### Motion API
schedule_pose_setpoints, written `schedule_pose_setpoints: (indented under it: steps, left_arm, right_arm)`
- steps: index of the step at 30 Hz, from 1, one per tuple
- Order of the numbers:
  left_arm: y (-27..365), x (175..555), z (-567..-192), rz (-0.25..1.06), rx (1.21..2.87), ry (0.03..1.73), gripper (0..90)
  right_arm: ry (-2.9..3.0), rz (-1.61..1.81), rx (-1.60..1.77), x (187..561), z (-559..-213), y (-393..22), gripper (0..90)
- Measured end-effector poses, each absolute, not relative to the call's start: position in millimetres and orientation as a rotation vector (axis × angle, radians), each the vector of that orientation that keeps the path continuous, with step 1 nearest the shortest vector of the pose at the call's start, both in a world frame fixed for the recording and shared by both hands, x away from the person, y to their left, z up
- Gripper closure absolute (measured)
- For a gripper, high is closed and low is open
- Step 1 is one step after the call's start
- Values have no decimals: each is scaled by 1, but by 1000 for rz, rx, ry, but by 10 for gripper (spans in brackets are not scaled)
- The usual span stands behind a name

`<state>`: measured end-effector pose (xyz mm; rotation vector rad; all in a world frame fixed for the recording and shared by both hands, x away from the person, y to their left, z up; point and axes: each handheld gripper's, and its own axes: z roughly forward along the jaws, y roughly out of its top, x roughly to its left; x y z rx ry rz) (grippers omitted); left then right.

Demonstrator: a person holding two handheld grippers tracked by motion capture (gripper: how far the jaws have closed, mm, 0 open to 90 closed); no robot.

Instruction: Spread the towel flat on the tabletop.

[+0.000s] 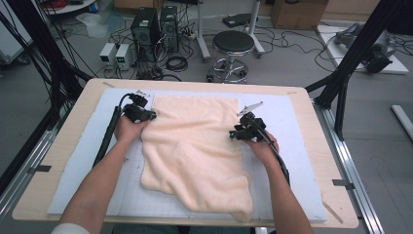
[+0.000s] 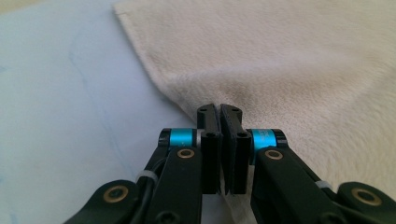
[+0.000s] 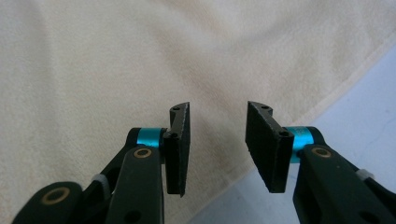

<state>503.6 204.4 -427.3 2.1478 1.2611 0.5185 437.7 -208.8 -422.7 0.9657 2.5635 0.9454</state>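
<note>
1. Left tongs (image 1: 146, 116) are clamped on the cream towel (image 1: 195, 146) at its left edge, pale mat (image 1: 78, 161) open beside them.
2. The towel lies mid-counter (image 1: 321, 122); the pinched hem is hidden between the tongs.
3. Right tongs (image 1: 237, 132) stand apart over the towel's right edge, pressing on nothing.

**Materials and finishes**

Towel (image 1: 195, 146): cream terry cloth, fuzzy matt pile, hemmed edge, centre of high view. Mat (image 1: 83, 161) under it: pale blue, smooth, matt, faint grid lines. Table (image 1: 311, 122): light wood, smooth matt rim. Left gripper (image 2: 219, 109): matt black plastic arms, glossy blue metallic sleeves, brass-coloured rivets, white cable ties. Right gripper (image 3: 217, 114): same build, pad faces matt and finely rough. Stool (image 1: 234, 44), top centre: black matt seat, shiny chrome base.
</note>
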Motion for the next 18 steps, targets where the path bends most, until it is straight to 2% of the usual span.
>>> schedule_pose_setpoints:
  steps: [2, 6, 8, 18]
  left_arm:
    - [204, 507, -424, 526, 2127, 1291, 840]
    - [206, 501, -419, 506, 2179, 1231, 709]
    - [209, 495, -415, 473, 2186, 1193, 680]
    - [222, 436, -392, 398, 2088, 1013, 635]
  right_arm:
    - [2567, 932, 989, 437, -423, -211, 579]
    - [2560, 962, 986, 435, -420, -214, 575]
    - [2560, 968, 981, 434, -418, -214, 575]
    - [2571, 1023, 882, 408, -411, -211, 562]
